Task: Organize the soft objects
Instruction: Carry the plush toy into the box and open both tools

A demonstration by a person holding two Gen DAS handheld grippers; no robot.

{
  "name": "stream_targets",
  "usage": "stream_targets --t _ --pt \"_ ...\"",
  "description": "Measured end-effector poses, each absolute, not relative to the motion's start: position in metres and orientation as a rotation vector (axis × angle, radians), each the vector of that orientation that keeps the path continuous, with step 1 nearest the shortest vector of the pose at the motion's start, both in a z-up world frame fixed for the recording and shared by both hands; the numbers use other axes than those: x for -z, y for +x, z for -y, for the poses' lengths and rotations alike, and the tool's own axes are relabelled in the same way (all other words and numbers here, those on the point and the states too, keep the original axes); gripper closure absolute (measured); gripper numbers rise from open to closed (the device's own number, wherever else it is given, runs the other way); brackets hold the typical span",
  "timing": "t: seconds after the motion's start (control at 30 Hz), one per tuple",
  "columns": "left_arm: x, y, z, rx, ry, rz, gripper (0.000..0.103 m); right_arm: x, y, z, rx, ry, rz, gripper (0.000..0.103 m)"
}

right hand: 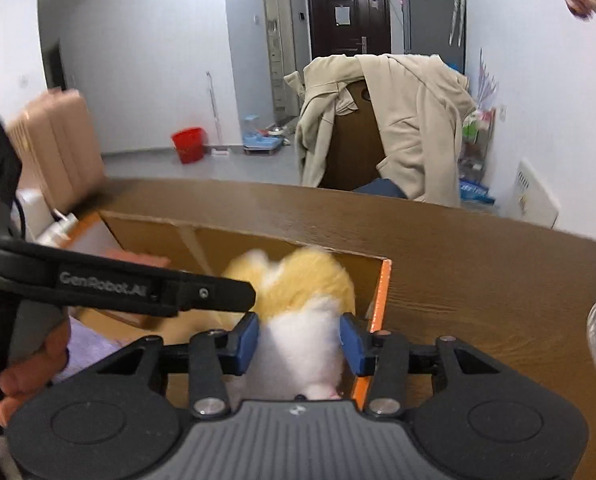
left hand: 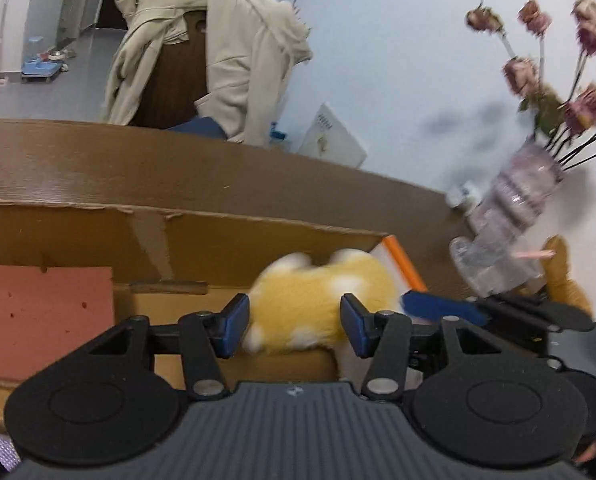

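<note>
Plush [left hand: 317, 300], yellow with white patches, hangs between both grippers over the open cardboard box [left hand: 218, 236]. In the left wrist view the left gripper [left hand: 294, 324] has its blue pads on either flank of the yellow body, and the fur looks pinched in, so I judge it gripped. The right gripper [right hand: 299, 344] clamps the toy's white end, which fills the gap between its pads and bulges above them. Two grips on one limp toy make sense: held at two places it neither sags nor swings, and can be lowered flat.

From the right wrist view the box sits on the brown table [right hand: 477, 280] at 12 o'clock of the gripper, its orange-edged wall [right hand: 381, 304] at 1 o'clock. The toy's yellow part is already past the near rim, above the box's inside. The left gripper's black arm reaches in from 9 o'clock, a hand [right hand: 30, 364] on its handle.

In the left wrist view a pink sponge-like slab [left hand: 42, 316] lies at 9 o'clock, apparently in the box, so soft things seem to be collected there. A clear vase [left hand: 509, 224] of dried flowers stands on the table at 2 o'clock, near the box's corner; a wide swing could tip it. Both views are blurred, so finer contact is uncertain.

The likely next step is to lower the toy and let go.
</note>
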State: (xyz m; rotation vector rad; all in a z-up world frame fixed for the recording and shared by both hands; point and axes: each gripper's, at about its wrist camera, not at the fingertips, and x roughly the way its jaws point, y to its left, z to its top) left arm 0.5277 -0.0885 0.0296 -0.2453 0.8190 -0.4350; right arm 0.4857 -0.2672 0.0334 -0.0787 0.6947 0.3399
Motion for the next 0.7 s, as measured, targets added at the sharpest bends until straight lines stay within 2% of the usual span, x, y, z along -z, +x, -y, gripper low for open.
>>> stream_targets --t 0.1,0.23,0.3,0.33,0.4,0.5,0.6,0.7 --pt "-0.037 0.523 0.083 0.418 -0.239 -0.795 0.051 -0.039 0.479 0.266 -0.308 -0.111 -0.651 0.06" --pt "-0.071 0.495 0.079 0.416 -0.2 -0.736 0.05 -0.072 0.457 0.277 -0.302 -0.109 -0.579 0.06" --pt "-0.094 0.473 0.075 0.417 -0.178 -0.688 0.046 -0.094 0.436 0.285 -0.308 -0.095 -0.537 0.055" --pt "-0.107 0.459 0.072 0.418 -0.168 -0.662 0.04 -0.103 0.426 0.29 -0.313 -0.093 -0.518 0.053" --pt "-0.126 0.432 0.066 0.403 -0.148 -0.618 0.036 -0.122 0.399 0.296 -0.323 -0.097 -0.475 0.044" --pt "-0.153 0.386 0.059 0.375 -0.094 -0.561 0.034 -0.145 0.36 0.302 -0.334 -0.127 -0.437 0.043" --pt "-0.175 0.338 0.051 0.359 -0.067 -0.5 0.027 -0.165 0.317 0.306 -0.337 -0.143 -0.378 0.041" --pt "-0.186 0.292 0.043 0.349 -0.058 -0.457 0.023 -0.175 0.272 0.308 -0.352 -0.138 -0.324 0.032"
